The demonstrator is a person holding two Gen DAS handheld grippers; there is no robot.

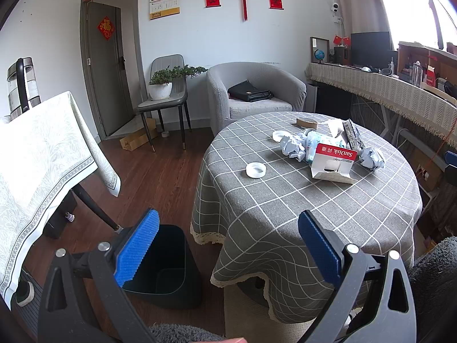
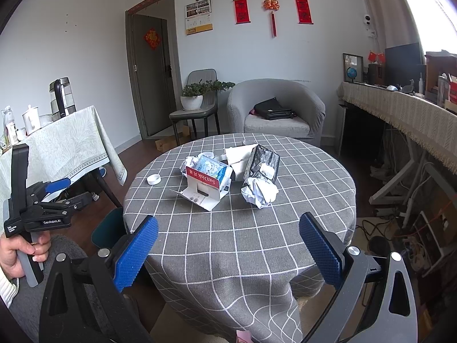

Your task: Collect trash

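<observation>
Trash lies on a round table with a grey checked cloth (image 1: 285, 200) (image 2: 242, 243): a red and white SanDisk card box (image 1: 332, 163) (image 2: 204, 188), crumpled paper balls (image 1: 371, 158) (image 2: 260, 191), a blue-white wrapper (image 2: 212, 168), a black foil bag (image 2: 264, 161), a white lid (image 1: 256, 169) (image 2: 153, 179). A dark bin (image 1: 168, 268) stands on the floor left of the table. My left gripper (image 1: 228, 245) is open and empty, near the table's front edge, above the bin. My right gripper (image 2: 228, 248) is open and empty over the table's near edge.
A side table with a pale cloth (image 1: 37, 157) and a kettle (image 1: 21, 83) stands at the left. A grey armchair (image 1: 254, 91) with a black bag, a chair with a potted plant (image 1: 164, 85) and a long desk (image 1: 385, 85) lie behind.
</observation>
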